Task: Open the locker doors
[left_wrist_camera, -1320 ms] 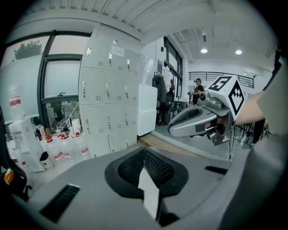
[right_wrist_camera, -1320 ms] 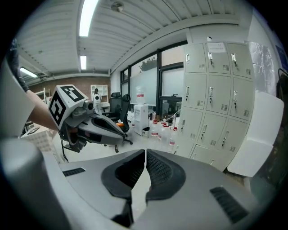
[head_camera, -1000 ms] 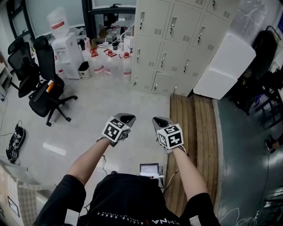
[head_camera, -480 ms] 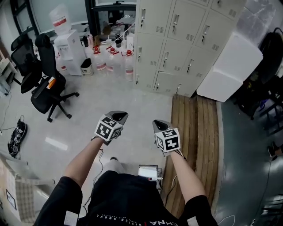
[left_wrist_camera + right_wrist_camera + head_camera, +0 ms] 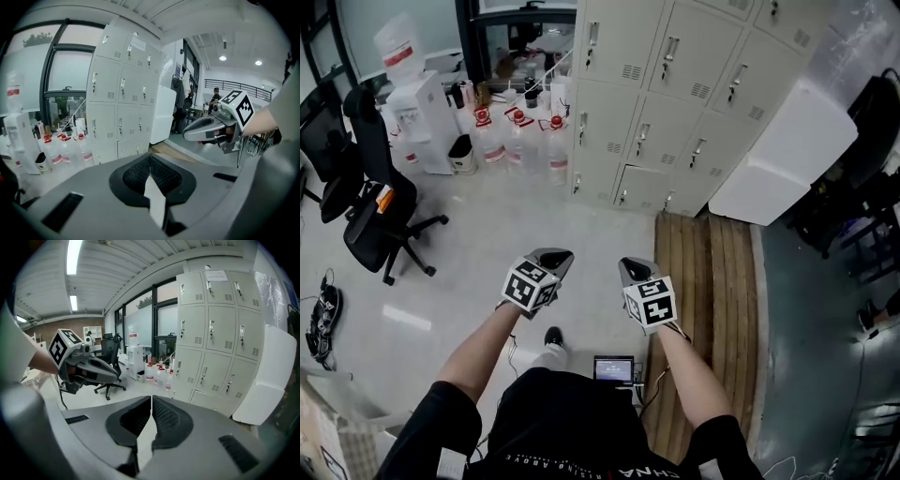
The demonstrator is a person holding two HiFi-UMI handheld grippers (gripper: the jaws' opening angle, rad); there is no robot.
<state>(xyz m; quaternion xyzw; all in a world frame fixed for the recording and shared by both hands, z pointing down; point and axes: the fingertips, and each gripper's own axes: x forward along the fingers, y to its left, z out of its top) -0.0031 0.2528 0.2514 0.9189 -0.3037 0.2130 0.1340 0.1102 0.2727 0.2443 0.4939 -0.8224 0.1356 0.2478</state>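
**A:** So, where do the pale beige metal lockers (image 5: 675, 84) stand?

**B:** At the far edge of the pale glossy floor (image 5: 487, 244), well apart from both claws. Every door I can see sits flush and closed, each with a small upright handle.

**A:** And the claws?

**B:** The left grey plastic claw with its black-and-white marker cube (image 5: 553, 257) has its jaws pressed together on nothing. The right grey claw (image 5: 630, 269) is the same, closed and empty.

**A:** Why hold them like that?

**B:** I'd say the lockers are out of reach, so there's nothing to pinch yet. Both claws are carried side by side, pointing at the doors. A handle will need the jaws spread first.

**A:** Anything awkward nearby?

**B:** Clear plastic water bottles with red caps (image 5: 520, 141) cluster at the lockers' left end. A big white slab (image 5: 778, 155) leans across their right end, probably blocking those doors. Brown wooden planks (image 5: 712, 281) run along the floor toward the lockers.
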